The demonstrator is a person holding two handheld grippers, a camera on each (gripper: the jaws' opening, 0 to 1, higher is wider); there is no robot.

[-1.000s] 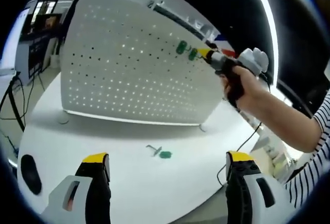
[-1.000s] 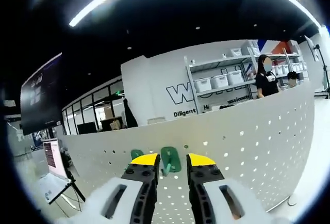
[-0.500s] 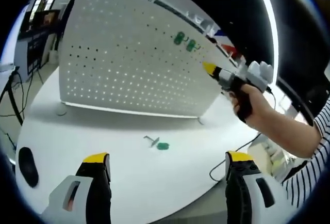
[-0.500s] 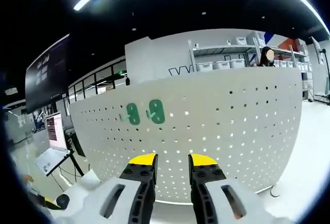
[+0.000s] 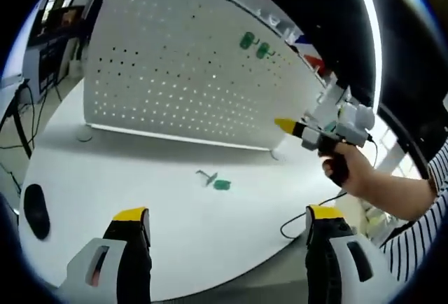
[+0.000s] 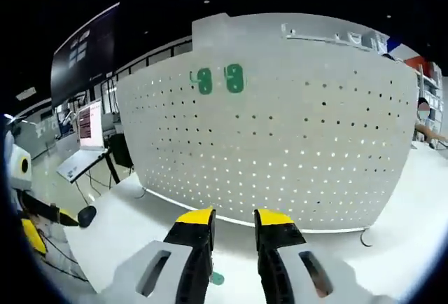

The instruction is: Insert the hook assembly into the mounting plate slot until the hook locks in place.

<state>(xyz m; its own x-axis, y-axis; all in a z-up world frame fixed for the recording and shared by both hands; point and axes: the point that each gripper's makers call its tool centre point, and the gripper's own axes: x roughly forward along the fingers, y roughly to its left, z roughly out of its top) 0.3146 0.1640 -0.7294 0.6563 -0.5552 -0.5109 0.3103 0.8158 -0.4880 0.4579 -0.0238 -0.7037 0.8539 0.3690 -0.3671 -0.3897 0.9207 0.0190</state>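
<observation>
The white perforated mounting plate (image 5: 175, 73) (image 6: 294, 150) stands upright on the round white table (image 5: 140, 199). Two green hooks (image 5: 255, 45) (image 6: 219, 79) hang side by side near its top. A third green hook (image 5: 218, 183) (image 6: 217, 278) lies on the table in front of the plate. My right gripper (image 6: 234, 218) (image 5: 283, 125), held by a hand, hovers back from the plate, jaws a narrow gap apart with nothing between them. My left gripper (image 5: 227, 214) (image 6: 45, 223) stands wide open and empty over the table's near edge.
A black oval object (image 5: 35, 213) (image 6: 85, 215) lies on the table's left side. A cable (image 5: 308, 213) trails off the table near the striped sleeve (image 5: 427, 213). Desks and monitors (image 6: 87, 125) stand beyond the table.
My right gripper has pulled back and down from the plate, leaving the green hook it held hanging beside the other one. The left gripper has stayed in place, open.
</observation>
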